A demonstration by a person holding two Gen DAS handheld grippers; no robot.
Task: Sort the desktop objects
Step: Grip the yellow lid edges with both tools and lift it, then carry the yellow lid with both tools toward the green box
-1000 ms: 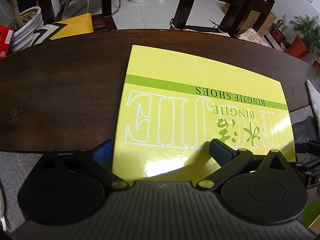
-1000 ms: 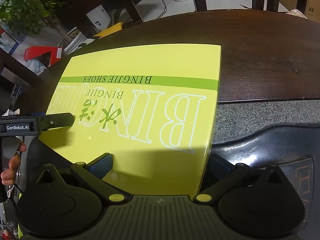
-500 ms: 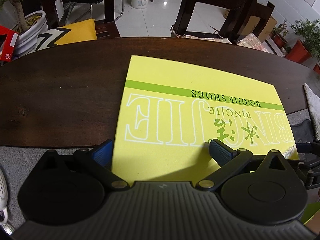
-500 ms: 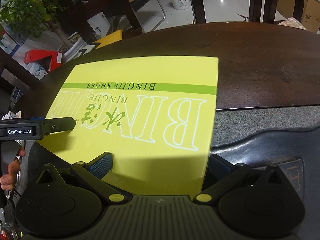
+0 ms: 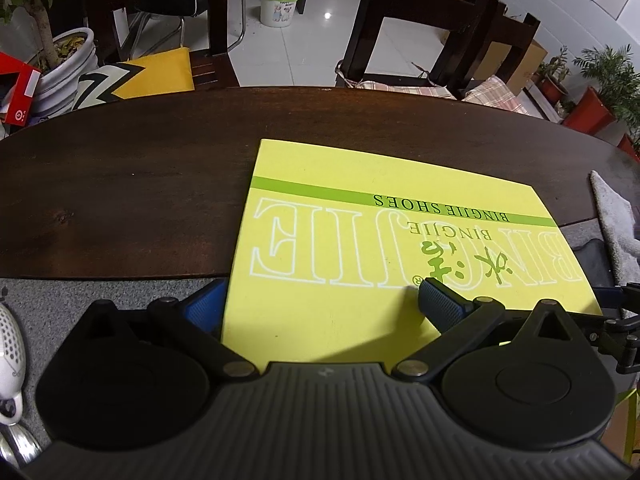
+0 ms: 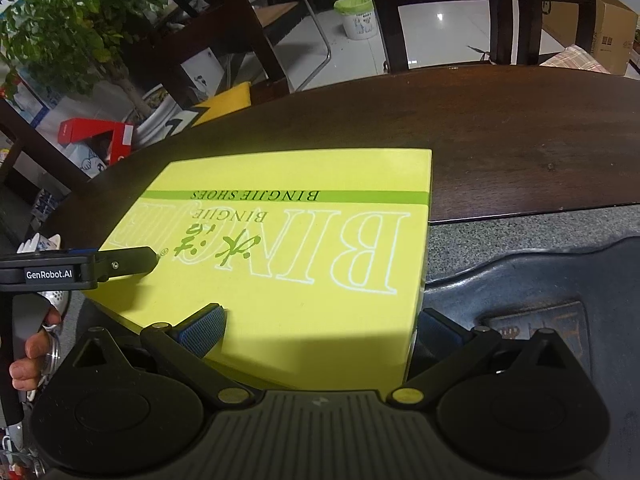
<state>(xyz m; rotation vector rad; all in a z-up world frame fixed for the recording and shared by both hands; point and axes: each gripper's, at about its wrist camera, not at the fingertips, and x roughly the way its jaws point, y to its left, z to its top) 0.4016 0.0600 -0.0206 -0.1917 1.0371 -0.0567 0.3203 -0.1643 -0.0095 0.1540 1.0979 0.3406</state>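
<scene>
A yellow-green shoe box (image 5: pixel 360 240) printed "BINGJIE SHOES" lies flat, half on the dark wooden table (image 5: pixel 120 184) and half on a grey mat (image 5: pixel 100 292). My left gripper (image 5: pixel 322 304) is open and straddles the box's near left corner: its right finger lies over the lid, its left finger sits outside the left wall. My right gripper (image 6: pixel 320 322) is open at the near right corner of the box (image 6: pixel 300 248), with the left finger on the lid and the right finger partly hidden beside the right wall. The left gripper's finger (image 6: pixel 120 264) shows resting on the lid.
A white perforated mouse (image 5: pixel 10 344) lies on the mat at the left. A grey cloth (image 5: pixel 612 224) and a black moulded object (image 6: pixel 540 280) lie right of the box. Dark chairs (image 5: pixel 420 40) stand beyond the table's far edge. A hand (image 6: pixel 32 356) holds the left gripper.
Both cameras have drawn back from the box, so more bare table shows beyond it. Each gripper keeps its place at its corner, fingers equally wide.
</scene>
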